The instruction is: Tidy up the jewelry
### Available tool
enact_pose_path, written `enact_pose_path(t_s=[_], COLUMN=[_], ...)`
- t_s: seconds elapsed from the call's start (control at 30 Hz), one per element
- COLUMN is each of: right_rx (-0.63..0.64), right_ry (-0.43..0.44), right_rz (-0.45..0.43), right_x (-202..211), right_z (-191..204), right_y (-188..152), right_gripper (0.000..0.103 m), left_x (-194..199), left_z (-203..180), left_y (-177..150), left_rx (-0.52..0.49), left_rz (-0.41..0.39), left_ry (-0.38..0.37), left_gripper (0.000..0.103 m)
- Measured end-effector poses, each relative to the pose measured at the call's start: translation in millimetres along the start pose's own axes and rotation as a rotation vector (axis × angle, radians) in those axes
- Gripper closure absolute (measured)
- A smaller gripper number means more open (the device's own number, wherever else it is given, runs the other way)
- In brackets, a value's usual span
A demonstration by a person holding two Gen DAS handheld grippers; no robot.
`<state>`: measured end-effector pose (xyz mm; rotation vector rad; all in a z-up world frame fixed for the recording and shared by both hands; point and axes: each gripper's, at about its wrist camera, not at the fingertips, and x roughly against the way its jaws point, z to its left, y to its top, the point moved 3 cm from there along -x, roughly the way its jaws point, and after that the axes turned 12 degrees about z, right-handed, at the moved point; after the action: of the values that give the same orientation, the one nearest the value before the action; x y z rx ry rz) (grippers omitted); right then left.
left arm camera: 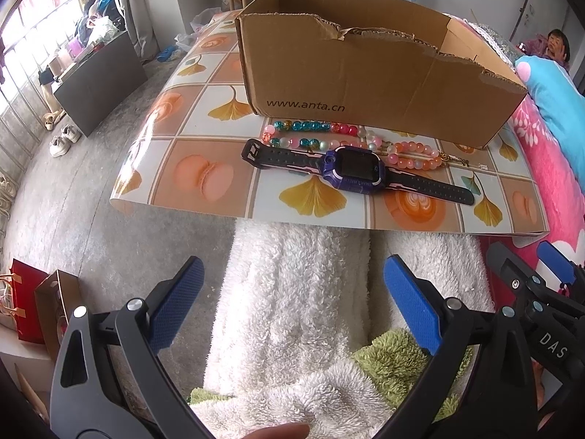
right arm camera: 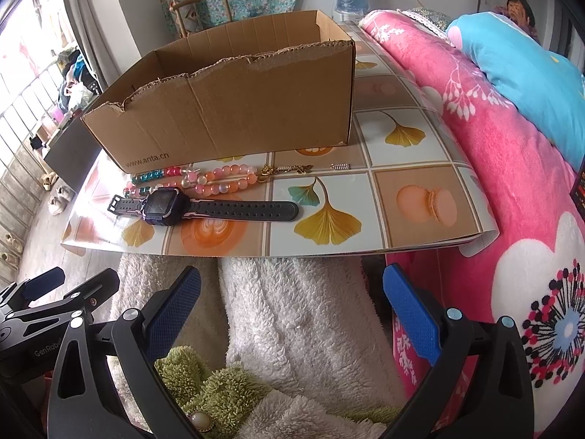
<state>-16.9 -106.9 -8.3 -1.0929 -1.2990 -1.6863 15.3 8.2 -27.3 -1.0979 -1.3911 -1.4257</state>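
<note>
Holding both hand-held grippers spread and empty, left [left arm camera: 292,300] and right [right arm camera: 292,307], you keep them short of the worktop [right arm camera: 420,197]. Watch [right arm camera: 164,206] and bead strands [right arm camera: 204,181] lie before the cardboard box [right arm camera: 237,109], touching.

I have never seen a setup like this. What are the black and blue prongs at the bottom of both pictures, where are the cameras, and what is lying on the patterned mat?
Those prongs are two hand-held grippers, each with a fisheye camera looking along its fingers. One picture comes from the left gripper, the other from the right gripper. Both are open and hold nothing. On the tile-patterned mat lie a purple smartwatch with a dark strap, strings of coloured glass beads and a small gold-coloured chain piece, in front of an open brown cardboard box.
</note>
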Motion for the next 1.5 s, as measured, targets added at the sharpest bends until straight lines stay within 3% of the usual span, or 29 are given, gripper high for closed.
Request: enact_pose_path(t_s=[1.5], right_rx=[-0.002], right_ry=[0.001], right_rz=[-0.001], right_x=[0.9], right_z=[-0.1], right_y=[1.4], right_gripper=[0.005], left_x=[-1.2], left_z=[2.5], left_y=[0.5], left_rx=[0.006], left_rz=[-0.001], left_ry=[-0.003], left_gripper=[0.007])
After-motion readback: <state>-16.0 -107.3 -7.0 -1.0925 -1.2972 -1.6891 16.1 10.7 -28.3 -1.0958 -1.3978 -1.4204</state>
